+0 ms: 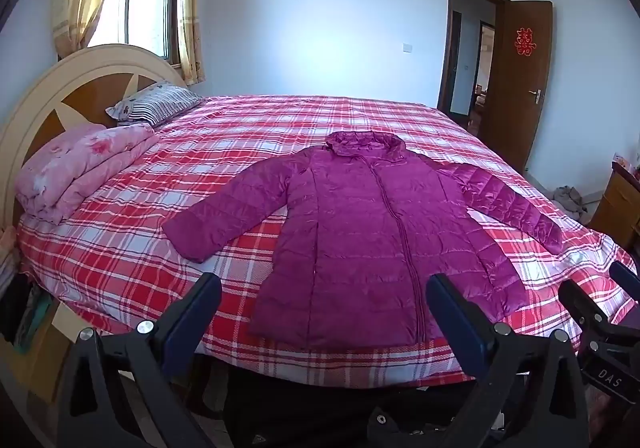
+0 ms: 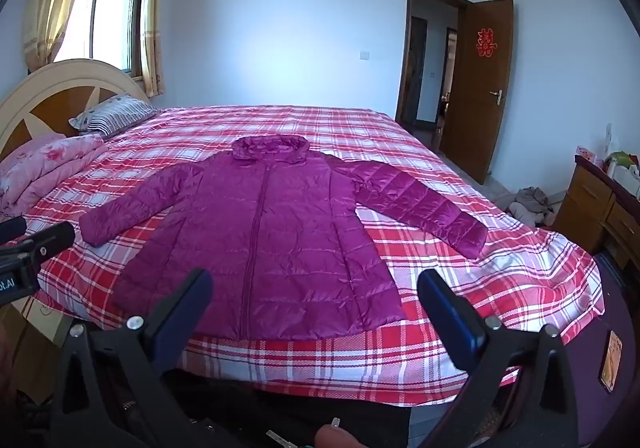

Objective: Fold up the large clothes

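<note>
Purple coat laid flat on the bed, both my hand-held grippers spread wide and empty.

Left wrist view: my left hand-held gripper point(image 1: 322, 294) hangs over the near edge of the plaid bed point(image 1: 120, 248), jaws fully apart, pinching nothing; the purple coat point(image 1: 360, 232) lies front up, long axis running from hem nearest me to hood at the far side, sleeves slanting out to either side; right wrist view: my right hand-held gripper point(image 2: 314, 290) is likewise spread and empty; the coat point(image 2: 260, 224) sits mid-bed, hood away, hem toward me; the left hand-held gripper point(image 2: 28, 248) shows at the left edge.
</note>
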Motion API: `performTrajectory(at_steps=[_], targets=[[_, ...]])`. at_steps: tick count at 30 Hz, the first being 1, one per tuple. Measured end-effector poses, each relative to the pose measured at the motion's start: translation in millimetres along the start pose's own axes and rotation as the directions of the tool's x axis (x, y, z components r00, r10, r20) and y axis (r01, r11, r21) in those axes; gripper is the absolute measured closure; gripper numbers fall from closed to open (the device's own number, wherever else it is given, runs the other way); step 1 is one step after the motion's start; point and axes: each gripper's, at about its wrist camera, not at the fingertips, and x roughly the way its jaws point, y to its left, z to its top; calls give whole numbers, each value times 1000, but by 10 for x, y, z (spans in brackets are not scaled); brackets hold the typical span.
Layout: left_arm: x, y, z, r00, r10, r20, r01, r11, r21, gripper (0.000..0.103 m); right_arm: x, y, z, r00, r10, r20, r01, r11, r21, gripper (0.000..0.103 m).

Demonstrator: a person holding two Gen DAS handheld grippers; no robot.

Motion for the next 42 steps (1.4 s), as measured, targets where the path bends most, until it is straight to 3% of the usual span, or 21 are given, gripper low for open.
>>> performTrajectory(at_steps=[3,42], targets=[[10,4,47,1000,25,-4,-25,1000,-8,1,-1,6,-6,1000,-3,10,3,1000,-4,0],[3,124,71,998,46,40,-45,998,-34,1,51,55,-52,1000,9,-10,-9,1000,0,0]])
